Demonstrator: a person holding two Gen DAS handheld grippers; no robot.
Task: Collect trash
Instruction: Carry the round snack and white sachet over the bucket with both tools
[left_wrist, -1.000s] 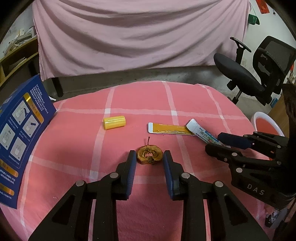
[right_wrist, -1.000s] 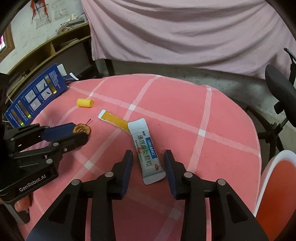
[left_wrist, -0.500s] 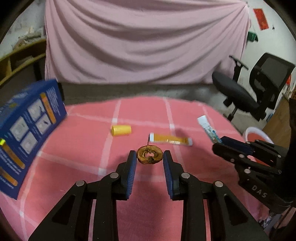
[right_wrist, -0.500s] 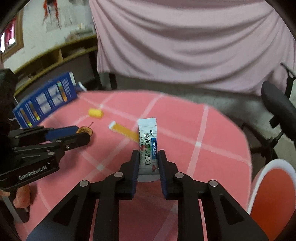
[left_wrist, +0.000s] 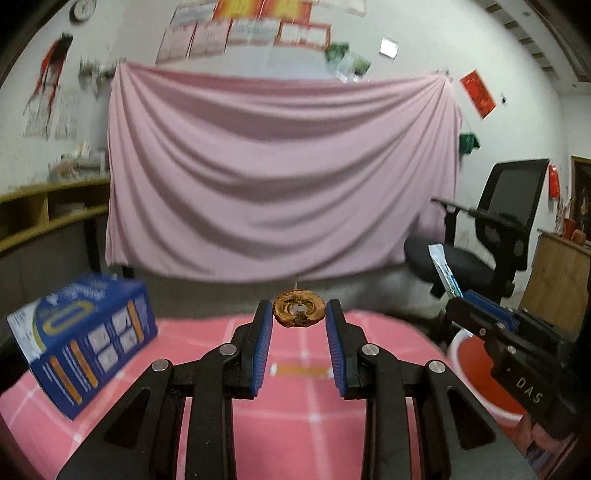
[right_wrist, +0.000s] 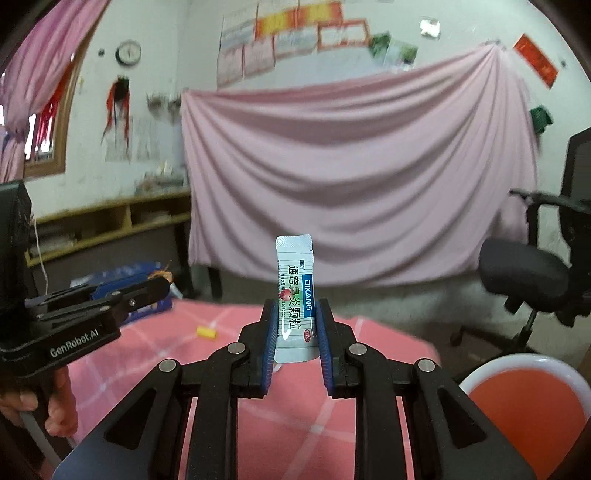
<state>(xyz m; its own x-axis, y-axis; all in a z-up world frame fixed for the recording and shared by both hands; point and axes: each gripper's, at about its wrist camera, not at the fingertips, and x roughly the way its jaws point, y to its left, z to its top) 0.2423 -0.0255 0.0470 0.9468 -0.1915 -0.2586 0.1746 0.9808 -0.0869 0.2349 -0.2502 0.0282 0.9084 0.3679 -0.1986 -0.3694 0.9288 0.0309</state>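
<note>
1. Your left tongs (left_wrist: 299, 317) grip the dried apple core (left_wrist: 298, 313) at the fingertips, one blue pad on each side. The core is off the surface, in the air above its far edge, stem up.
2. Your right tongs (right_wrist: 295, 325) are clamped on the white sachet (right_wrist: 295, 295). It stands upright between the pads, top end well above the fingertips, printed face toward the camera, clear of the surface.
3. In the left wrist view your right tongs (left_wrist: 456, 299) sit at the right edge of the frame, with the sachet (left_wrist: 443, 271) sticking up out of them.
4. In the right wrist view your left tongs (right_wrist: 159, 286) come in from the left, with the core (right_wrist: 162, 275) at their tips. Your hand (right_wrist: 55, 406) is partly visible under that gripper body.
5. On the pink checked surface (left_wrist: 303, 406): an orange flat sachet (left_wrist: 300, 369) near the middle, seen between the left fingers; a yellow cylinder (right_wrist: 206, 332) toward the left side.
6. The blue box (left_wrist: 85, 339) stands tilted at the left edge of the surface.
7. The red bin with a white rim (right_wrist: 524, 406) sits off the right edge of the surface, below its level.
8. Office chair (left_wrist: 491, 243) behind it at right, pink sheet (left_wrist: 280, 177) hung on the back wall. Background is motion-blurred.
</note>
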